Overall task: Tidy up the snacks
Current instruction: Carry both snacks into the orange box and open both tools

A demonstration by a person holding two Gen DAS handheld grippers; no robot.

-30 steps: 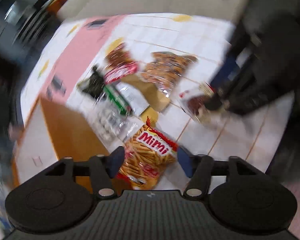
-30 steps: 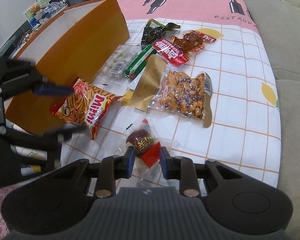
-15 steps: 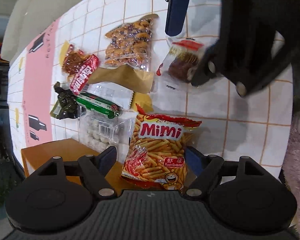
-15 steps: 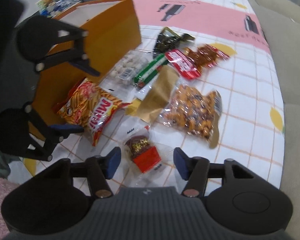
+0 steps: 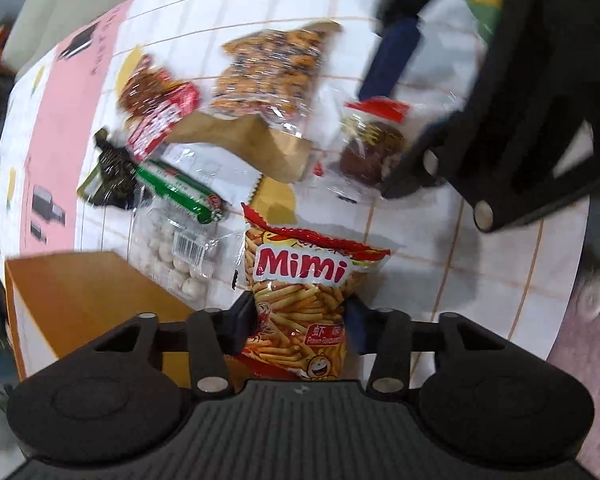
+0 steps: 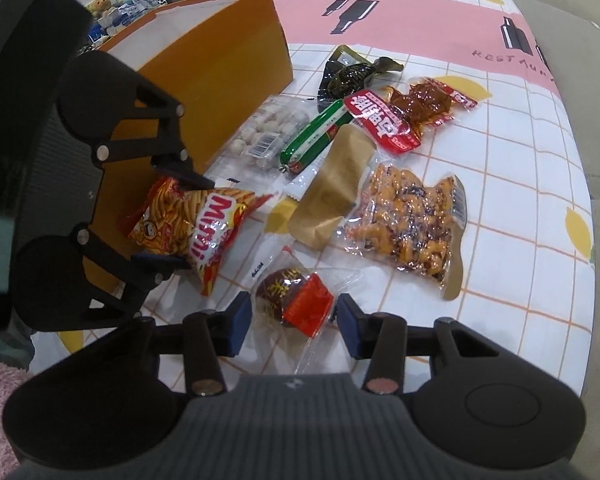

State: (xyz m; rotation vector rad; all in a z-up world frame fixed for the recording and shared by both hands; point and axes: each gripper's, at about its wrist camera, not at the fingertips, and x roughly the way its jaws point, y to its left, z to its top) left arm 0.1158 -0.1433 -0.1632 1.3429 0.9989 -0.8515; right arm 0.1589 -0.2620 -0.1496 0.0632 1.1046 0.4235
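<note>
My left gripper (image 5: 300, 320) is shut on the lower end of the red and orange Mimi prawn-stick bag (image 5: 300, 292), which lies next to the orange box (image 5: 84, 300); the same bag (image 6: 188, 220) and left gripper (image 6: 180, 224) show in the right wrist view. My right gripper (image 6: 294, 320) is open, its fingers on either side of a small clear packet with a brown snack and red label (image 6: 296, 296), not touching it. That packet (image 5: 372, 148) also shows in the left wrist view, with the right gripper's fingers (image 5: 396, 56) around it.
On the checked tablecloth (image 6: 500, 128) lie a bag of orange nuts (image 6: 408, 220), a brown paper pouch (image 6: 336, 184), a green sausage (image 6: 316, 136), a pack of white balls (image 6: 264, 132), a red packet (image 6: 384, 120) and a dark green packet (image 6: 348, 76). A beige sofa (image 6: 572, 48) runs along the right.
My left gripper has closed from wide open onto the Mimi bag. My right gripper stays open around the small packet and has moved slightly forward.
</note>
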